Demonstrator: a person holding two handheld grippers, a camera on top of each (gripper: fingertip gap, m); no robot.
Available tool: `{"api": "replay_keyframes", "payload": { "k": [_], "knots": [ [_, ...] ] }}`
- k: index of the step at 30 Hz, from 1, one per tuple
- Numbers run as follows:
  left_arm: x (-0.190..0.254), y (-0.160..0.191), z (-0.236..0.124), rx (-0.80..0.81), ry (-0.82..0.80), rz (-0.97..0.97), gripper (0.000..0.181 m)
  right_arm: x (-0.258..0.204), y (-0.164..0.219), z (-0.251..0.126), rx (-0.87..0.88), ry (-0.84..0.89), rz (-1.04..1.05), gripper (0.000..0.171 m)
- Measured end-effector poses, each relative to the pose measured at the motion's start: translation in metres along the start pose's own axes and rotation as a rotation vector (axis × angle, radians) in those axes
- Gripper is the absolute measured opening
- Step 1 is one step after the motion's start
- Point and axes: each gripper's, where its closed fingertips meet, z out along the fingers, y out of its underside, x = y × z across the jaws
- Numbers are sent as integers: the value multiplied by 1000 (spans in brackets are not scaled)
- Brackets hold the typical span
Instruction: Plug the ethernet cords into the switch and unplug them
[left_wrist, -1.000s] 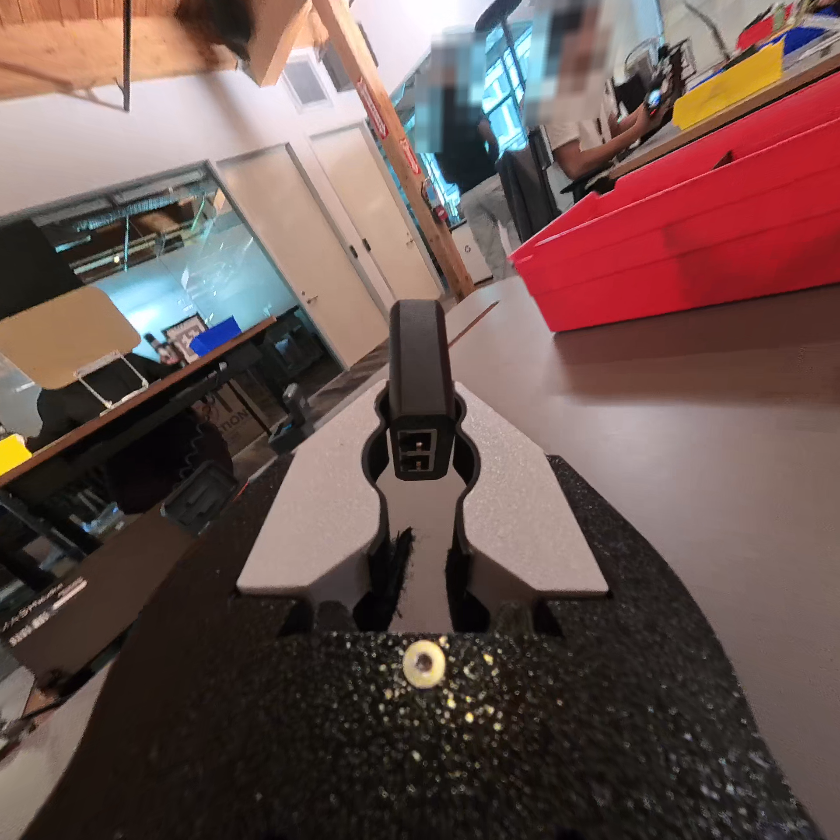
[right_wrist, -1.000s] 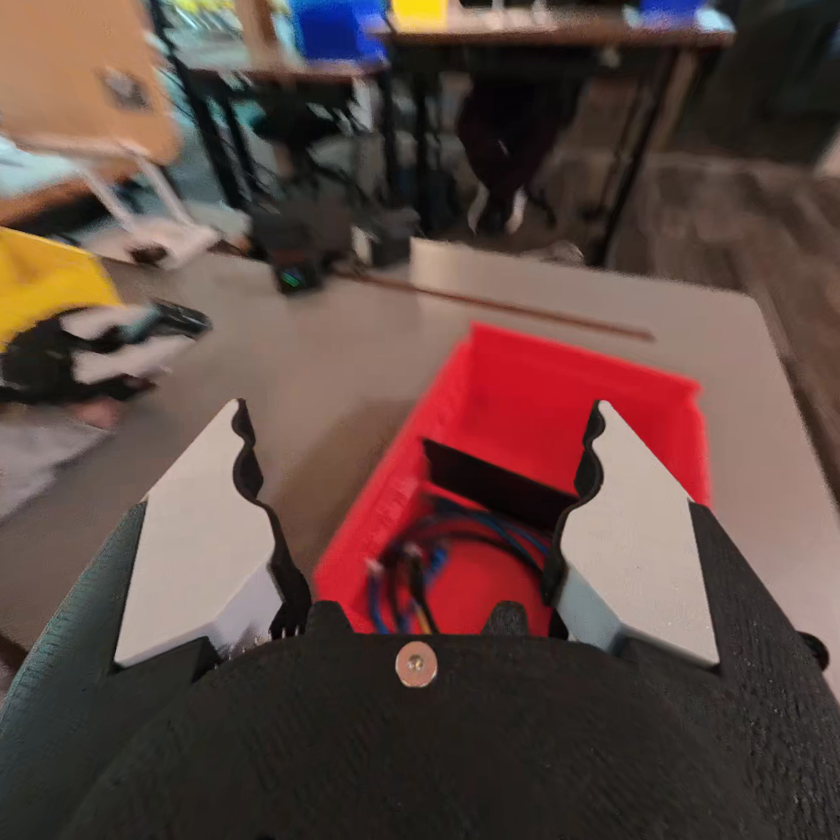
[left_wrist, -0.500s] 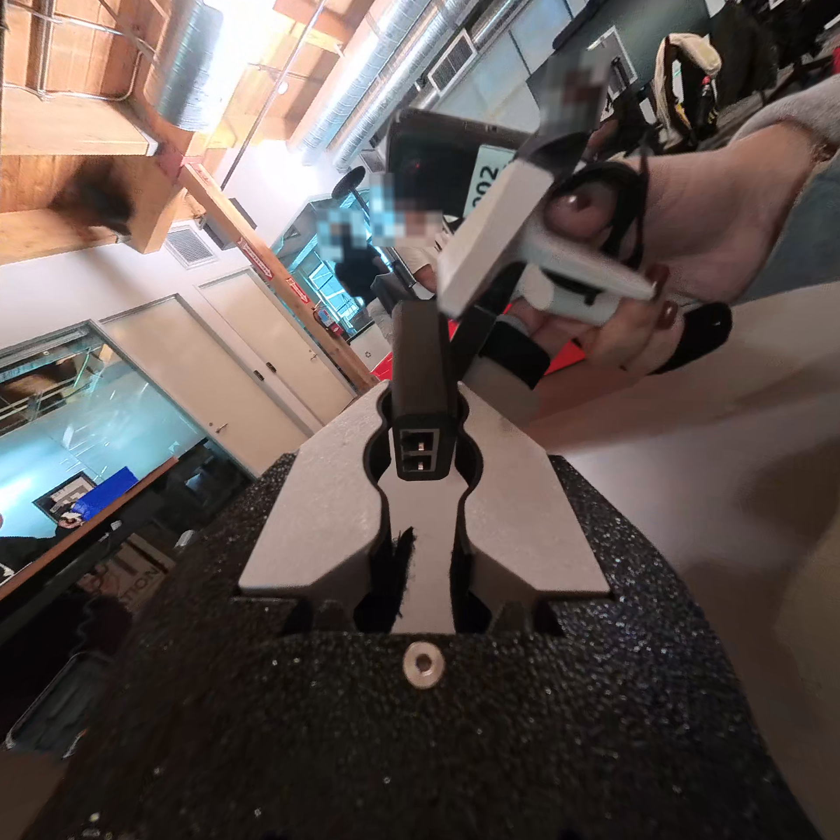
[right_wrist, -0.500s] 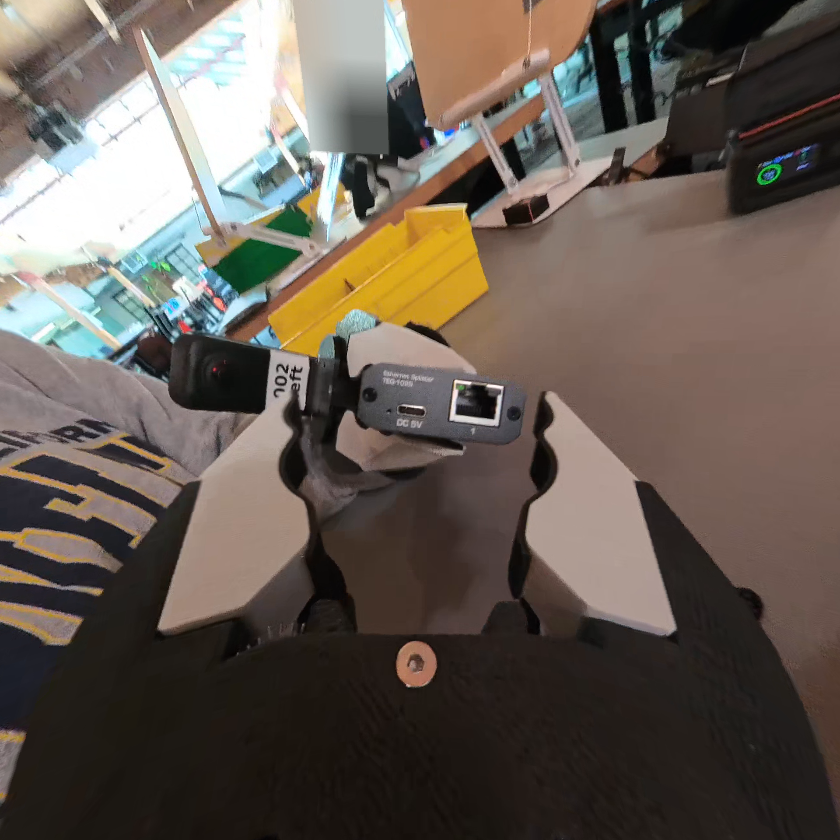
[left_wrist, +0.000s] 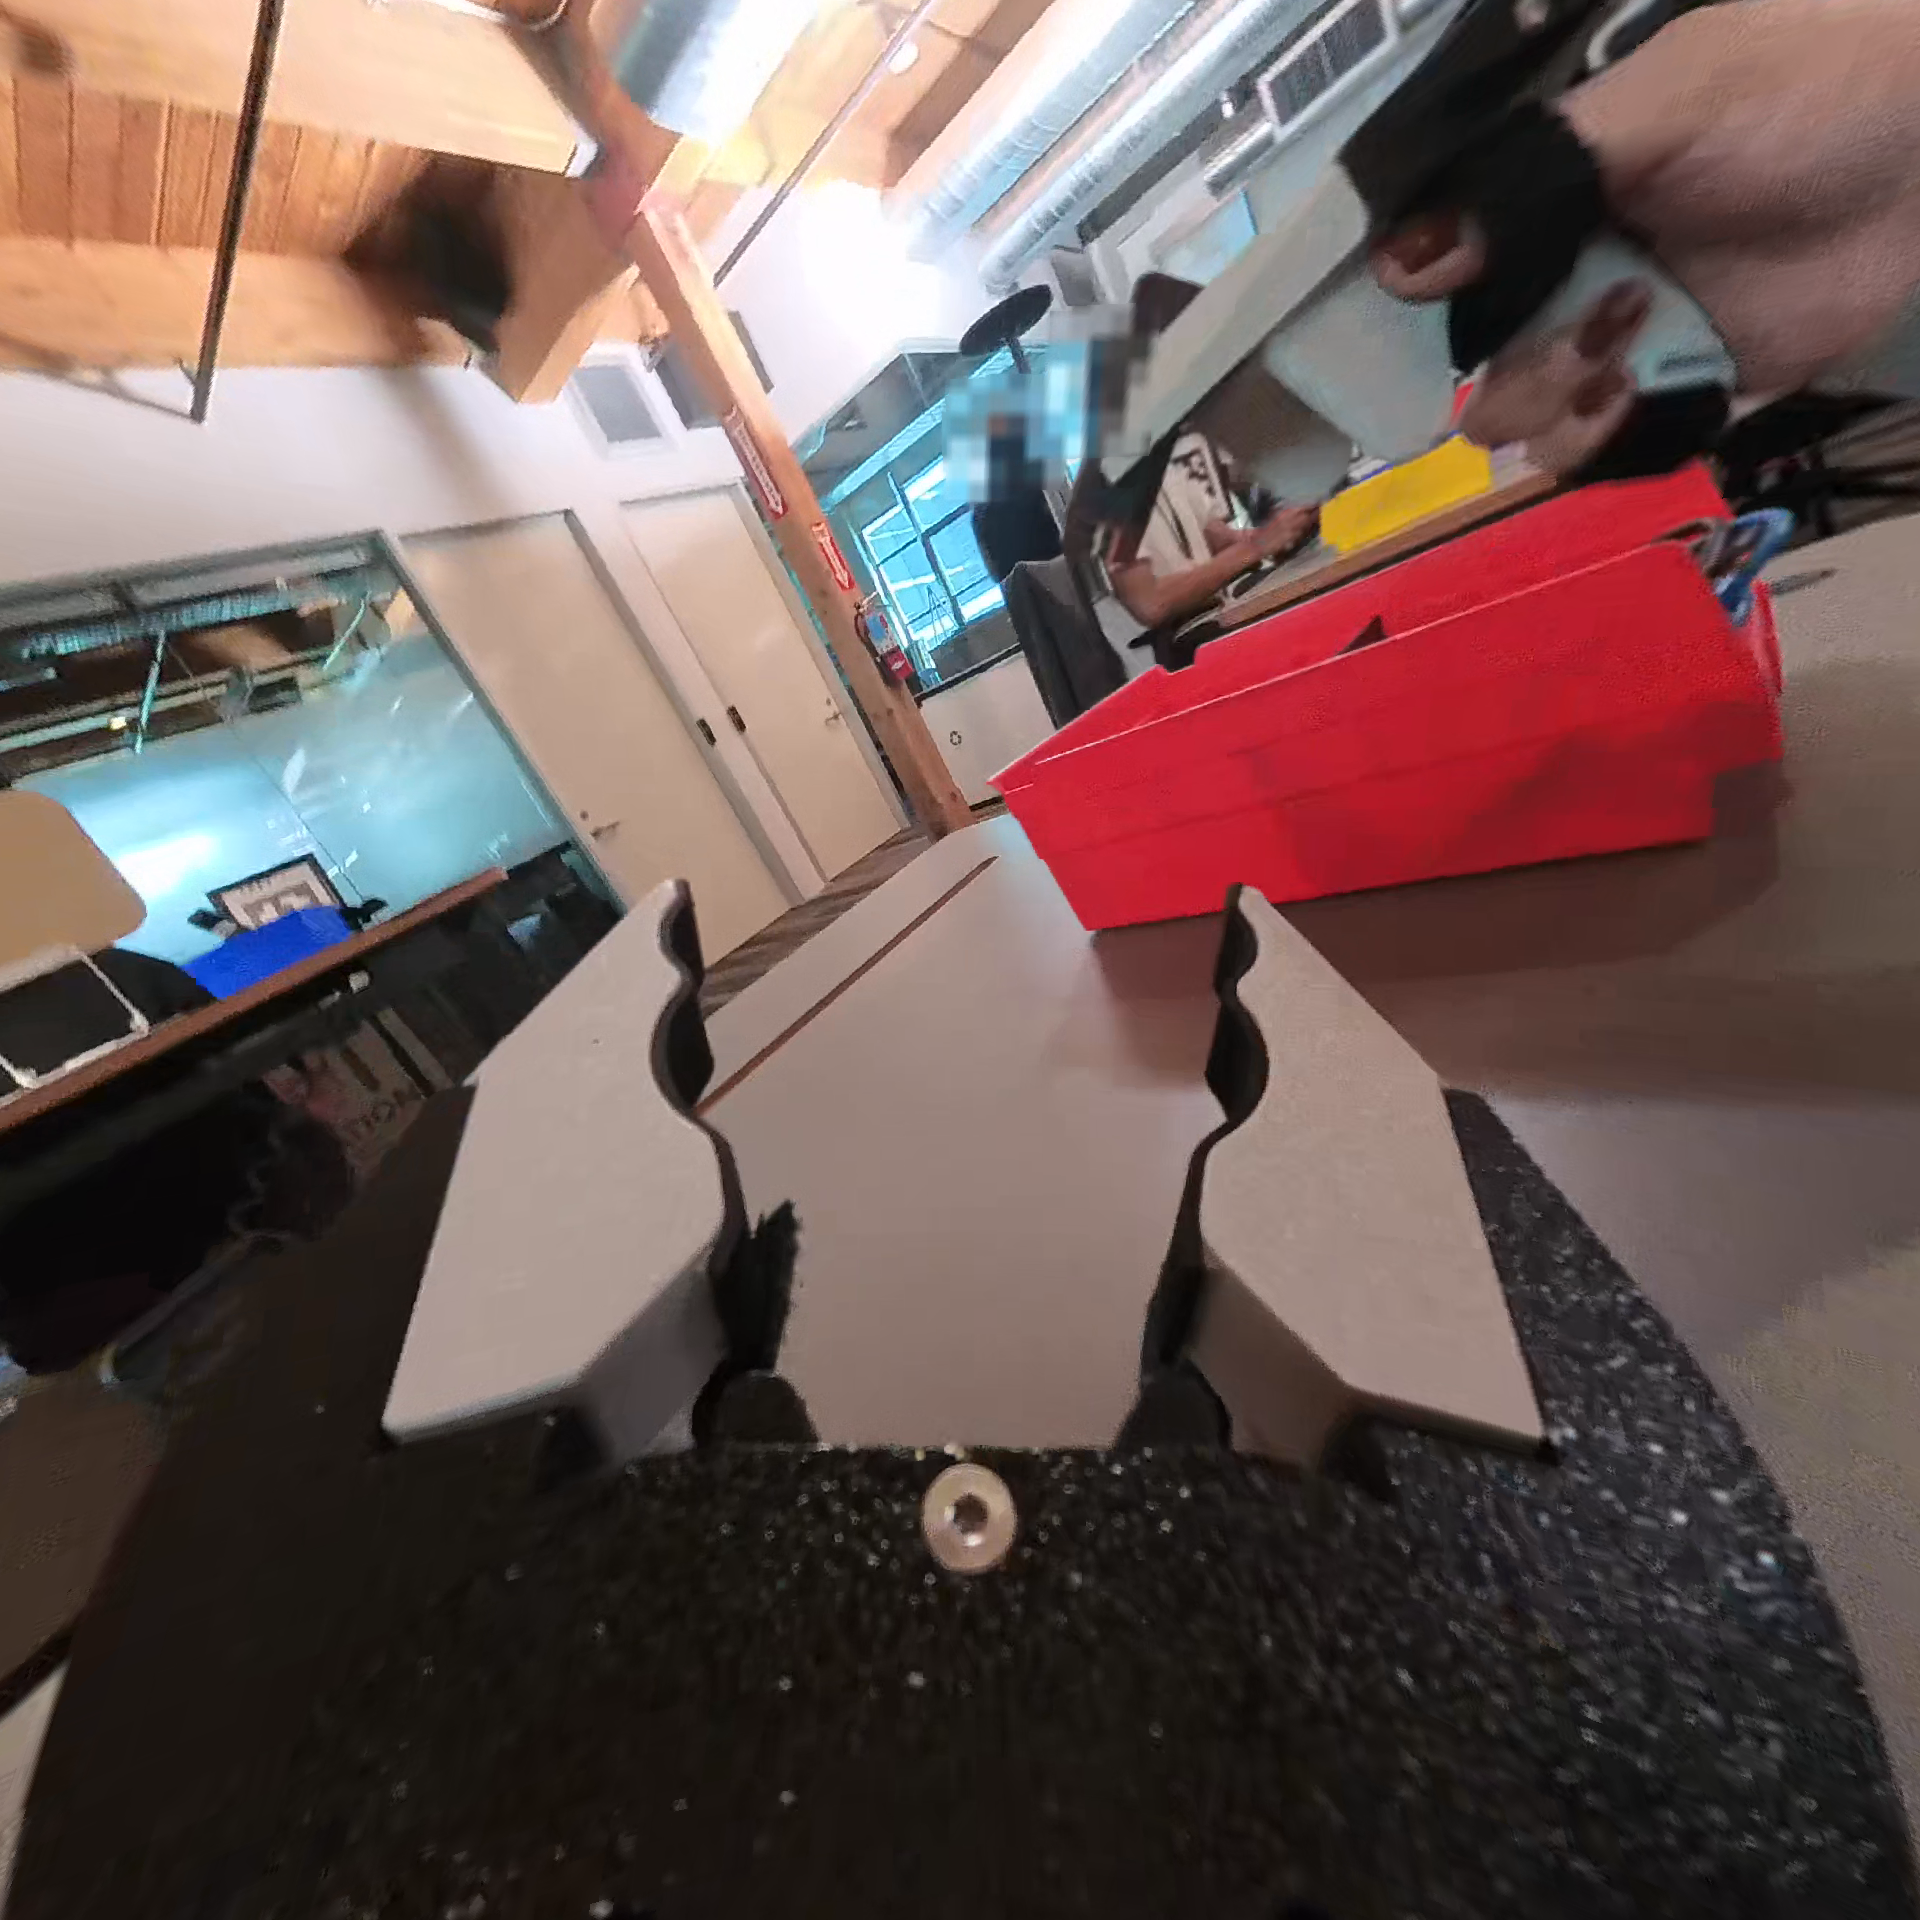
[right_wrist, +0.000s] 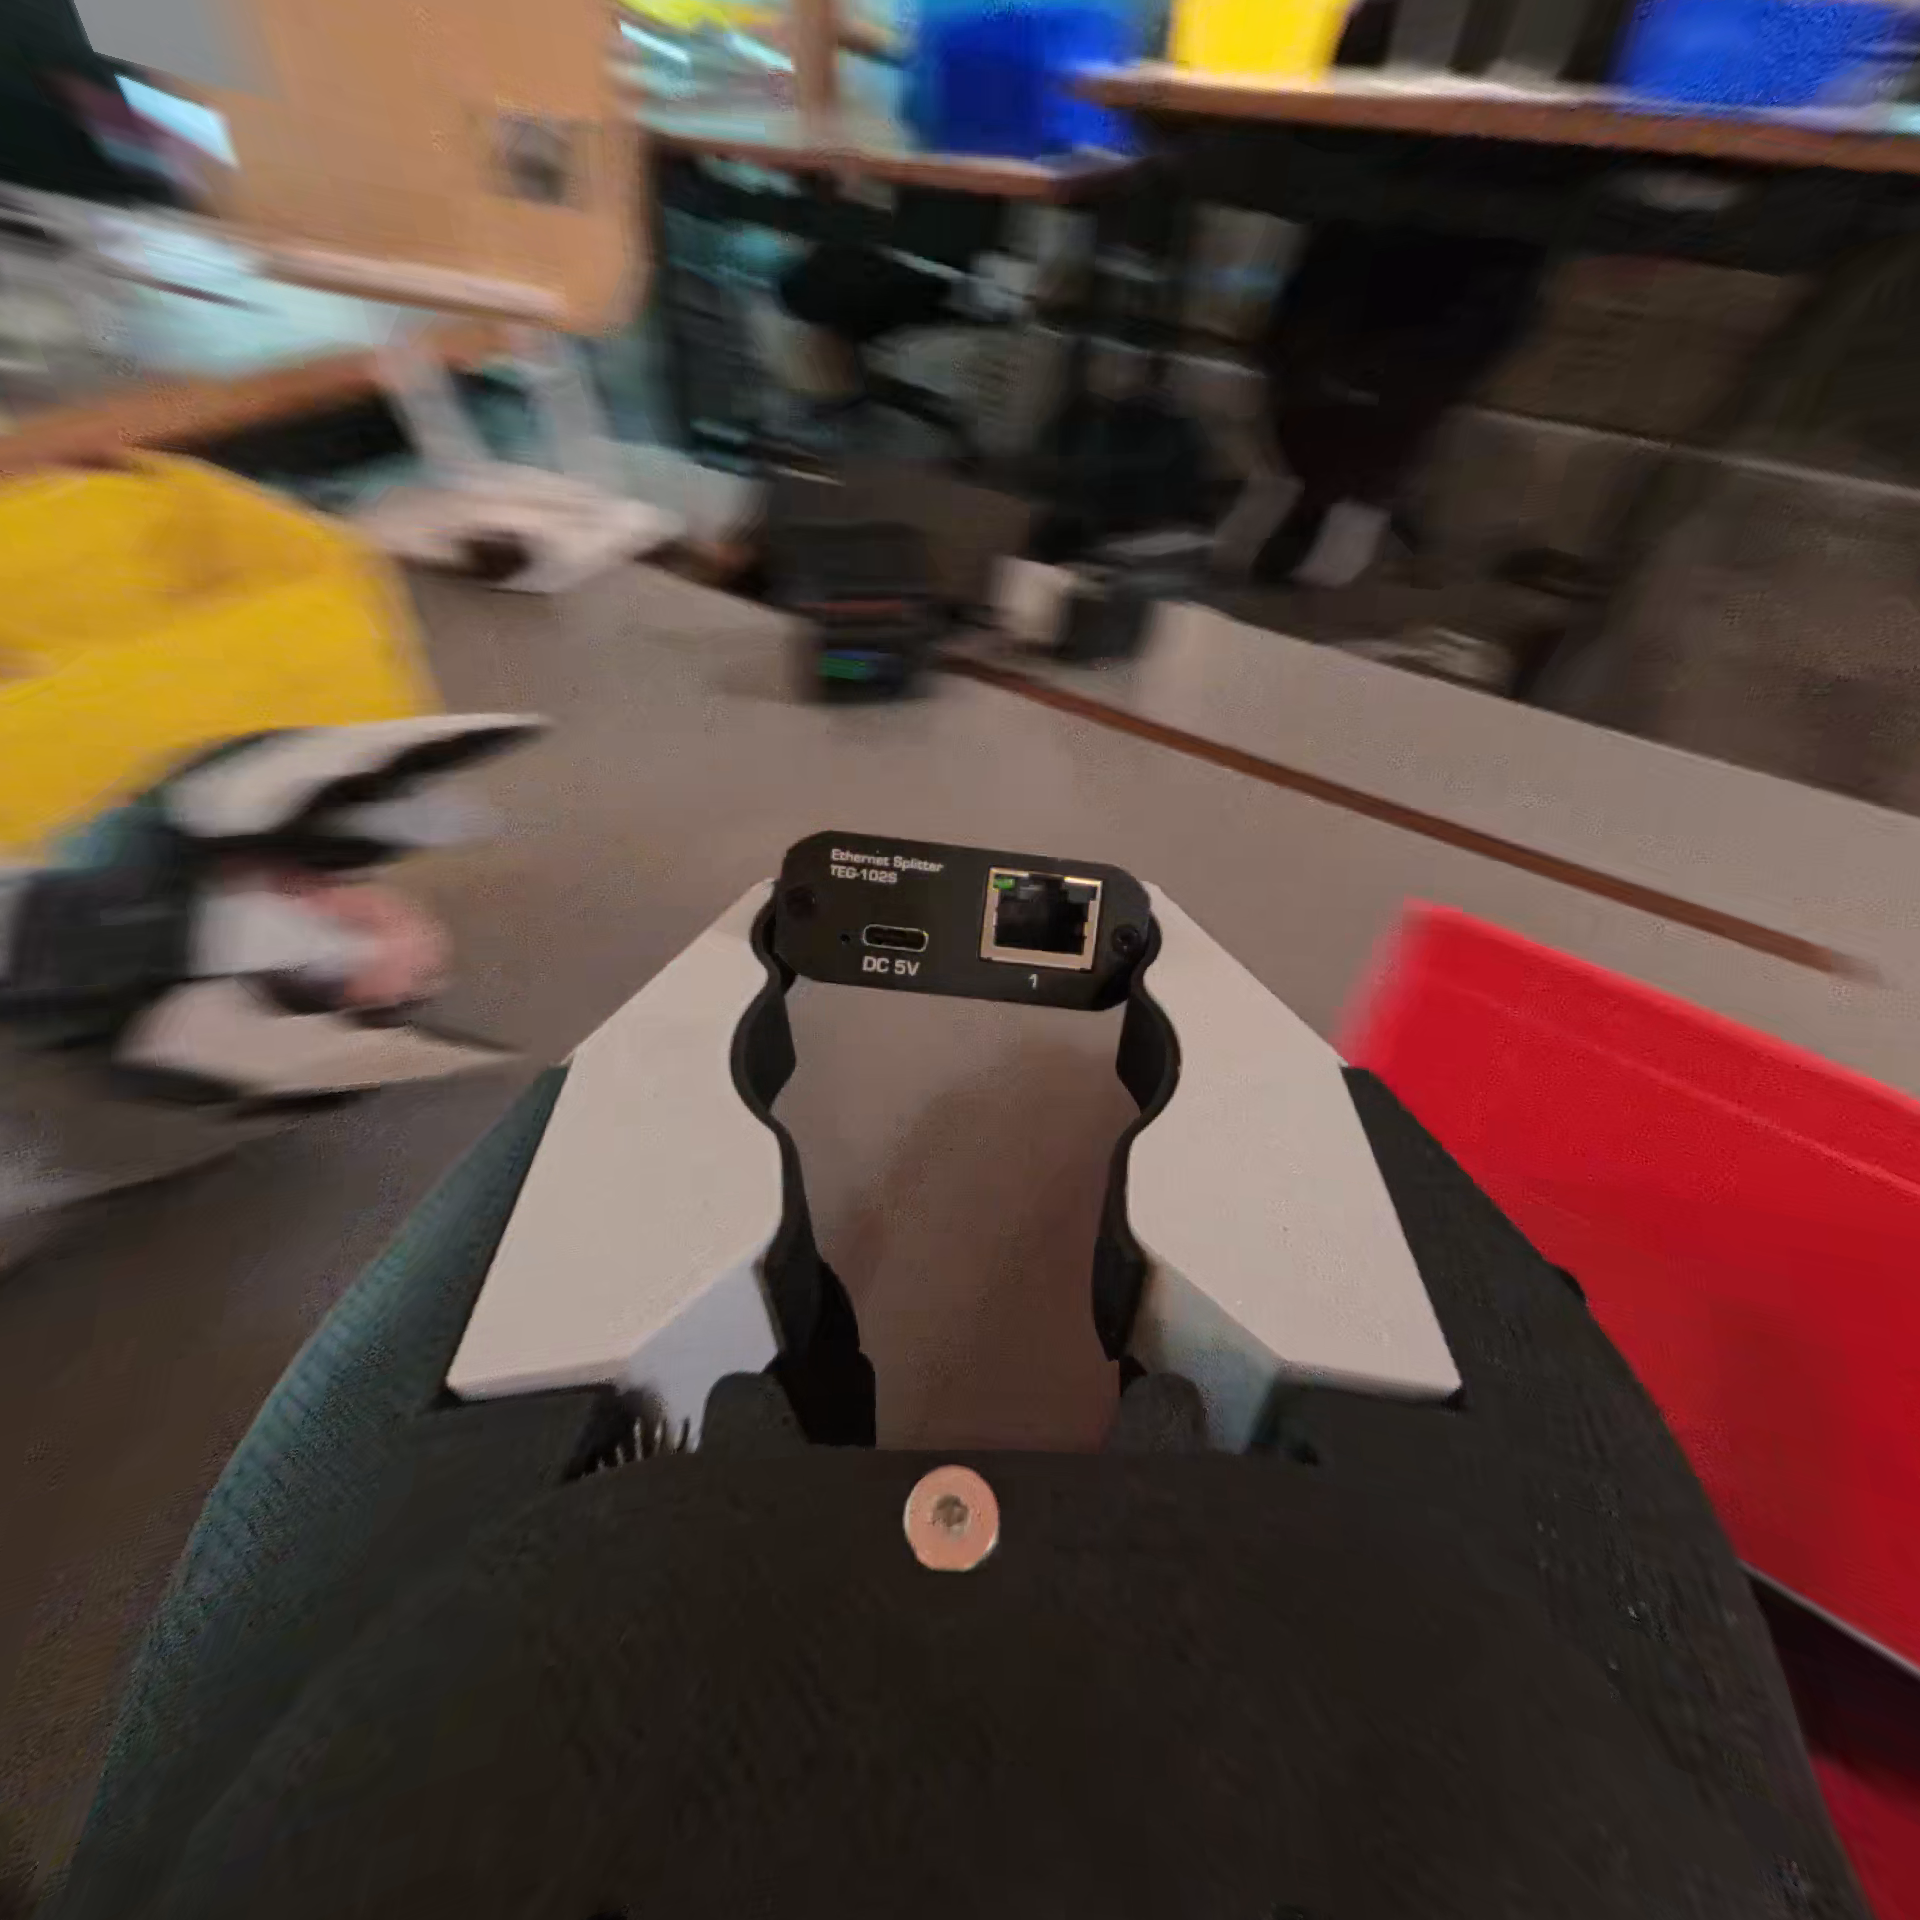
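My right gripper (right_wrist: 961, 925) is shut on the small black switch (right_wrist: 966, 920), held crosswise at the fingertips above the table, its port face toward the camera. My left gripper (left_wrist: 956, 935) is open and empty, low over the brown table (left_wrist: 1558, 1091). The right gripper and the hand holding it show blurred at the top right of the left wrist view (left_wrist: 1507, 291). The left gripper shows as a blur at the left of the right wrist view (right_wrist: 291, 883). Blue cords (left_wrist: 1735, 561) poke out of the red bin (left_wrist: 1403, 748).
The red bin also shows at the right edge of the right wrist view (right_wrist: 1662, 1195). A yellow bin (right_wrist: 177, 623) lies at the left. A small black device (right_wrist: 862, 634) stands at the far table edge. People sit at desks beyond the table.
The switch has passed from my left gripper to my right. My left gripper has opened and dropped low over the table. My right gripper has closed on the switch and swung toward the red bin.
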Motion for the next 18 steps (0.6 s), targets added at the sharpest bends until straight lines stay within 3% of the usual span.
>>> {"api": "replay_keyframes", "payload": {
  "k": [3,6,10,18],
  "knots": [
    [-8,7,2,-27,-28,-45,93,110,22,-4,-256,295,43,62],
    [-11,16,5,-70,-46,-64,94,166,66,17,-517,331,111,62],
    [-12,31,11,-158,-51,-127,118,193,113,41,-752,323,129,62],
    [-13,37,13,-184,-54,-152,119,196,151,67,-864,330,250,62]
  ]
}}
